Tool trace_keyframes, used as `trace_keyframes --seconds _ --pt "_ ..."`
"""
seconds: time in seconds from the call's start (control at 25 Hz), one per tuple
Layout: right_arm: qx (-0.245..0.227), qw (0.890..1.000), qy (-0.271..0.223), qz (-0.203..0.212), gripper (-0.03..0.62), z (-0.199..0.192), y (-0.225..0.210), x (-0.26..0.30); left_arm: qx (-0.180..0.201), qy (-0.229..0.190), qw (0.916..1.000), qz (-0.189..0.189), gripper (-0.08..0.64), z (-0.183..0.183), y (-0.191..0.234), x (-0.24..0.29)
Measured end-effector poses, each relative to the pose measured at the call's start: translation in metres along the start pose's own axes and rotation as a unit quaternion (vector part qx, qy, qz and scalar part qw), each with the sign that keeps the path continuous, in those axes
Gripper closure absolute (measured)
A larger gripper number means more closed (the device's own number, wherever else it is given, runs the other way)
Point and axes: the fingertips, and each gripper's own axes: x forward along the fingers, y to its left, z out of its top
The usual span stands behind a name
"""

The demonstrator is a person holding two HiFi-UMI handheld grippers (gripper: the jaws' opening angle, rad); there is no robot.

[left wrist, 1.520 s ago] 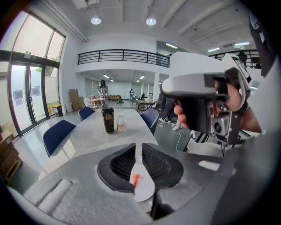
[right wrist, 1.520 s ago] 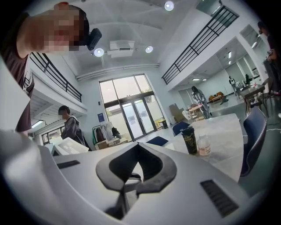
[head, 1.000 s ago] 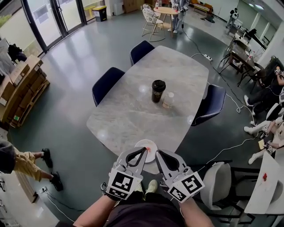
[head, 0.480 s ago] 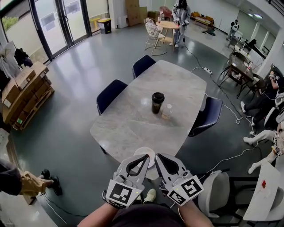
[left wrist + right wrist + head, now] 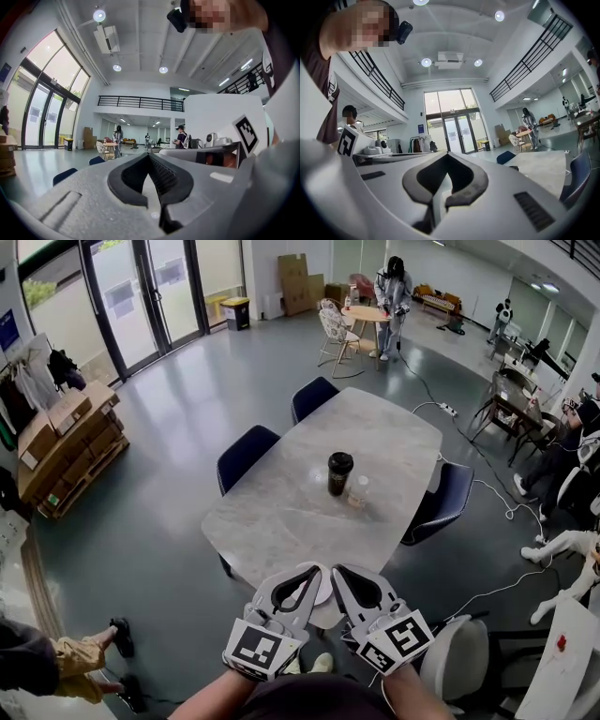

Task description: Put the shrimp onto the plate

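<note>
The white plate (image 5: 322,591) lies at the near edge of the marble table (image 5: 309,493), and only a sliver of it shows between my two grippers. No shrimp shows in any view; the grippers cover the plate's middle. My left gripper (image 5: 316,569) and right gripper (image 5: 336,569) are held side by side over the plate, tips pointing away from me, both shut with nothing between the jaws. In the left gripper view the left gripper (image 5: 149,155) points out into the room, tips together. The right gripper (image 5: 448,154) in its own view is likewise shut.
A black cup (image 5: 339,472) and a clear cup (image 5: 358,491) stand mid-table. Dark blue chairs (image 5: 246,454) line both long sides. A white chair (image 5: 457,657) stands at my right. Cardboard boxes (image 5: 66,442) are stacked far left. People are around the room.
The view has tilted up and pulled back from the table. The plate, open to view with a red thing on it a second ago, is now mostly hidden behind the shut grippers.
</note>
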Motion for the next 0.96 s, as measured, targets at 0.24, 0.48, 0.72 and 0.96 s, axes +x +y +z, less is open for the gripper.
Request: trace_keyframes --seconds 0.24,0.48,0.72,0.96 --pt "-0.005 1.000 0.001 0.010 0.591 0.000 0.006 -0.005 0.001 -0.006 1.0000 0.005 0.552 0.001 -0.008 -0.004" --pt "-0.005 1.000 0.004 0.017 0.591 -0.004 0.010 -0.009 0.000 -0.005 1.0000 0.008 0.552 -0.004 -0.013 -0.007" --pt "-0.007 1.000 0.008 0.019 0.591 -0.008 0.010 -0.016 0.001 -0.004 0.9999 0.014 0.552 -0.010 -0.019 -0.010" --pt "-0.006 1.000 0.009 0.020 0.591 -0.007 0.008 -0.017 0.000 0.000 0.9998 0.019 0.552 -0.007 -0.020 -0.009"
